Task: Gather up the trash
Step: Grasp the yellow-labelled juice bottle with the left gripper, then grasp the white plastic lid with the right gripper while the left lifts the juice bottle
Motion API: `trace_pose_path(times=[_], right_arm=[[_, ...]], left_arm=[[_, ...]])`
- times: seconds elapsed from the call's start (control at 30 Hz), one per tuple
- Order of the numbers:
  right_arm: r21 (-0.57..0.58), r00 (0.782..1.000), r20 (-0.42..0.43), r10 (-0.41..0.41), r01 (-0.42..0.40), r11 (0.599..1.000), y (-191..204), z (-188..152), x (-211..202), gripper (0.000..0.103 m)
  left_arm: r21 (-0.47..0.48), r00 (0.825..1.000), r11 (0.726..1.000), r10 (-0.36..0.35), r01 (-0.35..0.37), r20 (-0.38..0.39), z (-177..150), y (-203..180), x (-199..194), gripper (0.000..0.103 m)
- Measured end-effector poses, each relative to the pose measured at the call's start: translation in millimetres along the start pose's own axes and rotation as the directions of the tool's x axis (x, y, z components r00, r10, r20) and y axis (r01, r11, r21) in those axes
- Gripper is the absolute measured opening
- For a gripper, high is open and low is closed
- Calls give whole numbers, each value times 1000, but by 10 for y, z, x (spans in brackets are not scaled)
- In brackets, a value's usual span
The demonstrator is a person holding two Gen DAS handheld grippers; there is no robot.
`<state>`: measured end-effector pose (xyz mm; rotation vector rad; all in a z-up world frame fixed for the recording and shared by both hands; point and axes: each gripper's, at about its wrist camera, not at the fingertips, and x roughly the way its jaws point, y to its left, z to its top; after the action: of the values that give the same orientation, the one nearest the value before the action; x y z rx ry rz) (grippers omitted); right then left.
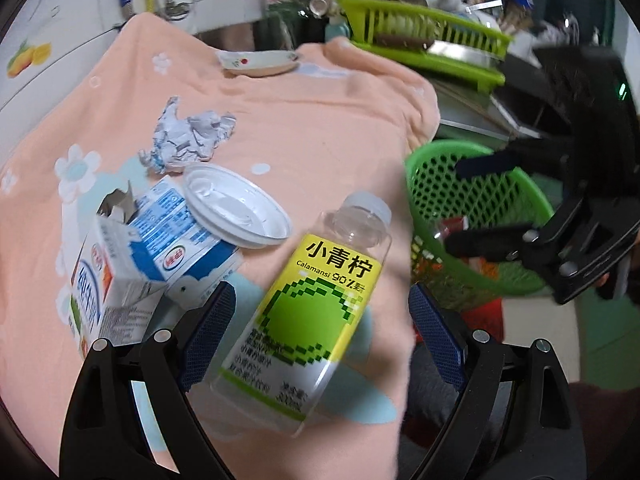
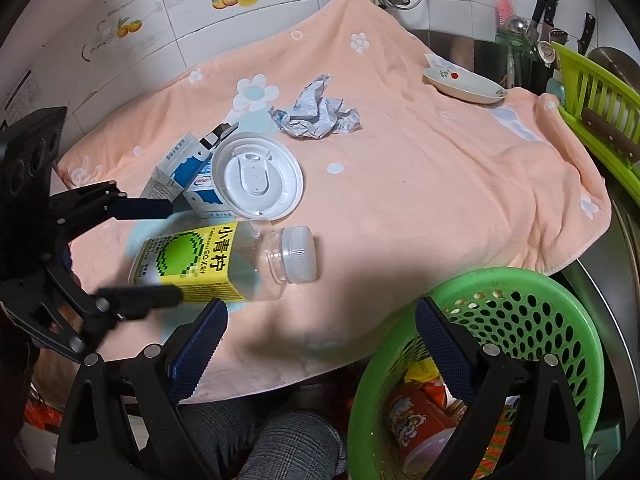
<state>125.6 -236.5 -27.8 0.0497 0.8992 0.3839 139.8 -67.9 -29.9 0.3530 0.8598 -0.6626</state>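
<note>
A clear empty bottle (image 1: pixel 320 300) with a yellow-green label lies on its side on the peach towel (image 1: pixel 312 128). My left gripper (image 1: pixel 322 332) is open, and its blue pads straddle the bottle's lower half without touching it; the right wrist view shows the same straddle, left gripper (image 2: pixel 160 252) over bottle (image 2: pixel 224 260). Beside the bottle lie a torn milk carton (image 1: pixel 132 264), a white plastic lid (image 1: pixel 236 208) and crumpled paper (image 1: pixel 188 136). My right gripper (image 2: pixel 322 344) is open and empty, hanging over the towel's near edge next to the green basket (image 2: pixel 520 312).
The green mesh basket (image 1: pixel 480 200) holds a red cup and wrappers. A small plate (image 2: pixel 464 84) sits at the towel's far corner. A lime dish rack (image 2: pixel 592 100) and knives stand to the right. Tiled wall behind. A person's plaid-clad knee (image 2: pixel 288 440) is below.
</note>
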Motion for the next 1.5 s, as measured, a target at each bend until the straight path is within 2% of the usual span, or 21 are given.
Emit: trace_pose_path(times=[0.37, 0.53, 0.63, 0.9, 1.27, 1.5], right_arm=[[8, 1000, -13, -9, 9, 1000, -43, 24, 50, 92], [0, 1000, -14, -10, 10, 1000, -37, 51, 66, 92], [-1, 1000, -12, -9, 9, 1000, -32, 64, 76, 92], [-11, 1000, -3, 7, -7, 1000, 14, 128, 83, 92], [6, 991, -14, 133, -133, 991, 216, 446, 385, 92], [30, 978, -27, 209, -208, 978, 270, 721, 685, 92]], left_arm=[[40, 998, 999, -10, 13, -60, 34, -70, 307, 87], [46, 999, 999, 17, -15, -41, -3, -93, 305, 70], [1, 1000, 1000, -2, 2, -29, -32, -51, 250, 63], [-70, 999, 997, 29, -28, 21, -246, 1, -11, 58], [-178, 995, 981, 89, -80, 45, -540, 234, -378, 57], [-186, 995, 978, 100, -95, 17, -672, 294, -373, 57]])
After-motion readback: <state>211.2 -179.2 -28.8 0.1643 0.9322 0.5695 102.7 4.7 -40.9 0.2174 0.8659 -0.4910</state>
